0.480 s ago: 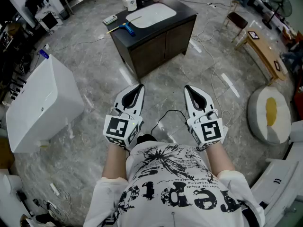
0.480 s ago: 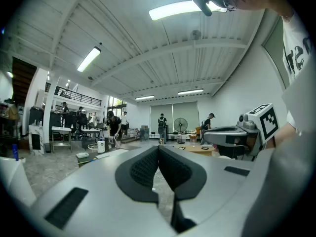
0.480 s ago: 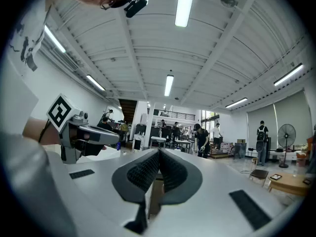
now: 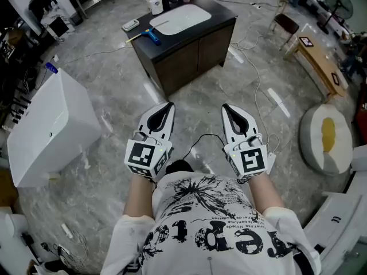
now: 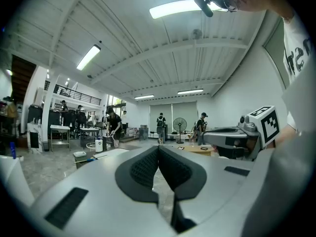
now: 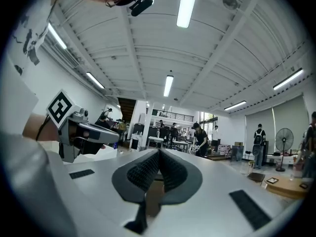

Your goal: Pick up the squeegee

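Observation:
The squeegee [image 4: 147, 35], blue-headed with a yellow handle, lies on the dark cabinet top [image 4: 221, 15] at the far end of the head view, left of the white sink basin [image 4: 180, 18]. My left gripper [image 4: 168, 105] and right gripper [image 4: 227, 107] are held side by side close to the person's body, well short of the cabinet, both pointing toward it. Both are shut with nothing between the pads. In the left gripper view the shut jaws [image 5: 158, 148] fill the lower frame, and the squeegee [image 5: 90, 158] shows small at the left.
A white bottle [image 4: 155, 3] and a small white device [image 4: 131, 24] sit on the cabinet near the squeegee. A white tub [image 4: 46, 125] stands at the left, a round cushion [image 4: 327, 139] at the right, cables trail across the grey floor. Several people stand far off in the hall.
The two grippers hold almost the same place. The view has shifted slightly, so the cabinet sits a little higher and further left in the frame.

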Demonstrator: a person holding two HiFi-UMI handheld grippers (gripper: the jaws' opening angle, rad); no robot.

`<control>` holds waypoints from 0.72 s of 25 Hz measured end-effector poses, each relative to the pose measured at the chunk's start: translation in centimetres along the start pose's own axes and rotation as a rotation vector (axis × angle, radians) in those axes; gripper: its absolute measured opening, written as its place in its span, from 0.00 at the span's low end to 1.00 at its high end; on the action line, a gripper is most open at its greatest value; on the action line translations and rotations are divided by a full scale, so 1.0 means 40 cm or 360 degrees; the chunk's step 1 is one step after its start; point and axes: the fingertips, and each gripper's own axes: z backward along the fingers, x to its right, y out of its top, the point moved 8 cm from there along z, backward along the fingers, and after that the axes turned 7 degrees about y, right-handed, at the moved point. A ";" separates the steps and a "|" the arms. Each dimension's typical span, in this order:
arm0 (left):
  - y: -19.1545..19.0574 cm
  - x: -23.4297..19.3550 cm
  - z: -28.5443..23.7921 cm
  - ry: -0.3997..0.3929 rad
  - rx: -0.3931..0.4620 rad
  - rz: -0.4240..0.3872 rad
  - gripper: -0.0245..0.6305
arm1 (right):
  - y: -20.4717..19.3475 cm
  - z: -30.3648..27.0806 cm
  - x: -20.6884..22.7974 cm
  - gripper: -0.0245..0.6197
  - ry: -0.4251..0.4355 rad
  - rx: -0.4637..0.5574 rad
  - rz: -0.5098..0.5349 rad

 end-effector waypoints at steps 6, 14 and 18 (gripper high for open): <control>-0.010 0.004 -0.057 0.0029 0.0069 0.0051 0.59 | -0.025 -0.011 0.048 0.06 -0.0034 0.0014 -0.0057; -0.019 -0.096 -0.186 0.0075 0.0054 0.0049 0.59 | -0.061 -0.139 0.130 0.06 -0.0093 -0.0015 -0.0139; -0.046 -0.188 -0.316 0.0018 -0.0028 0.0073 0.59 | -0.093 -0.265 0.196 0.06 -0.0099 -0.0059 -0.0102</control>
